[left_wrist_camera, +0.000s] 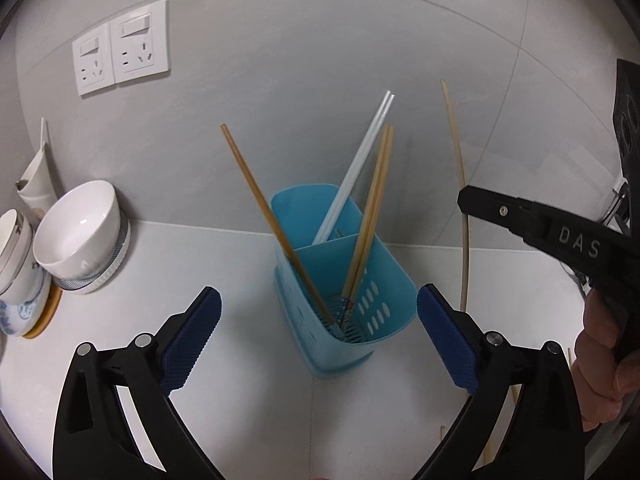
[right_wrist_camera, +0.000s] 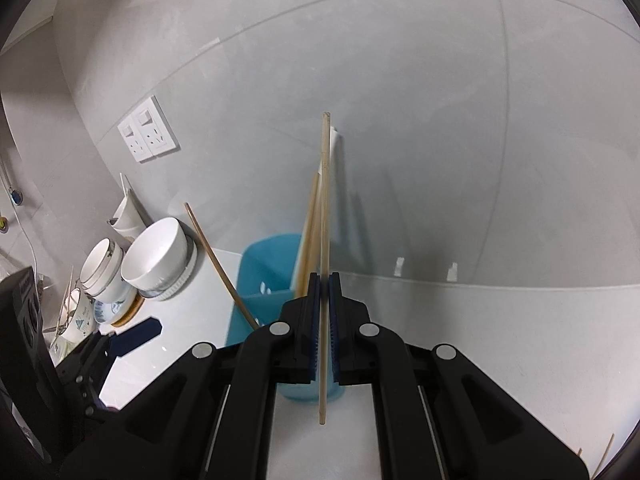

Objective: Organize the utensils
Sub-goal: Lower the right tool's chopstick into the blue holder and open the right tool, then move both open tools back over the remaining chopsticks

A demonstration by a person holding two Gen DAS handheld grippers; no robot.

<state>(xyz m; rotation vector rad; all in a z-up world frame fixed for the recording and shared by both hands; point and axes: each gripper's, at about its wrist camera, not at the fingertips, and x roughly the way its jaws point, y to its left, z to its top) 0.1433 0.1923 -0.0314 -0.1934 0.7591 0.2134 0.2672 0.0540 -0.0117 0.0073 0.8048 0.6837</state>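
A pale grey tiled wall (left_wrist_camera: pixel 304 60) with thin seams rises behind a white counter (left_wrist_camera: pixel 224 264). On the wall, up to the left, sit two white socket plates (left_wrist_camera: pixel 120 50) side by side, each with a switch above its holes. At the counter's left edge, against the wall, white bowls (left_wrist_camera: pixel 78 232) lean stacked on a plate with a wooden board beneath, and a folded white cloth (left_wrist_camera: pixel 36 178) hangs just behind them. The light is soft and even, with faint shadows on the wall.
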